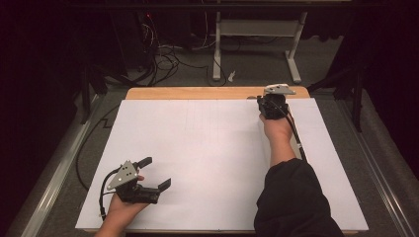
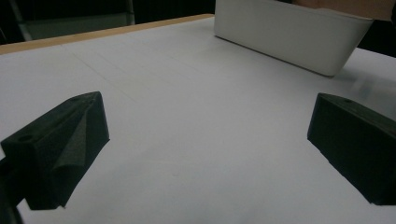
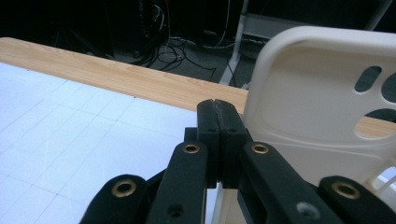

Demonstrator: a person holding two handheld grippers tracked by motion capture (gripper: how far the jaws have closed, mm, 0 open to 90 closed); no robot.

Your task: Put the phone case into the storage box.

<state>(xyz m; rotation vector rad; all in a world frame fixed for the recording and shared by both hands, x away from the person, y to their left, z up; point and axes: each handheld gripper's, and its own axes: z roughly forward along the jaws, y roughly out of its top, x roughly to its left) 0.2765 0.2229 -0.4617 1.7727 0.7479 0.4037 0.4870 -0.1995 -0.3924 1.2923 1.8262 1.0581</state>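
Note:
My left gripper rests low at the near left of the white sheet, held by a hand, jaws wide apart and pointing right. In the left gripper view, bare sheet lies between the open jaws of this gripper, and a white plastic bin stands farther off at the upper right. My right gripper is at the far edge of the sheet, arm stretched forward. In the right gripper view my right gripper has its jaws pressed together with nothing visible between them. A white plastic wall with cutouts stands just to their right.
A strip of wooden tabletop runs along the far edge of the sheet. Beyond it are a dark floor with cables and the white legs of a desk. A metal rail borders the table's left side.

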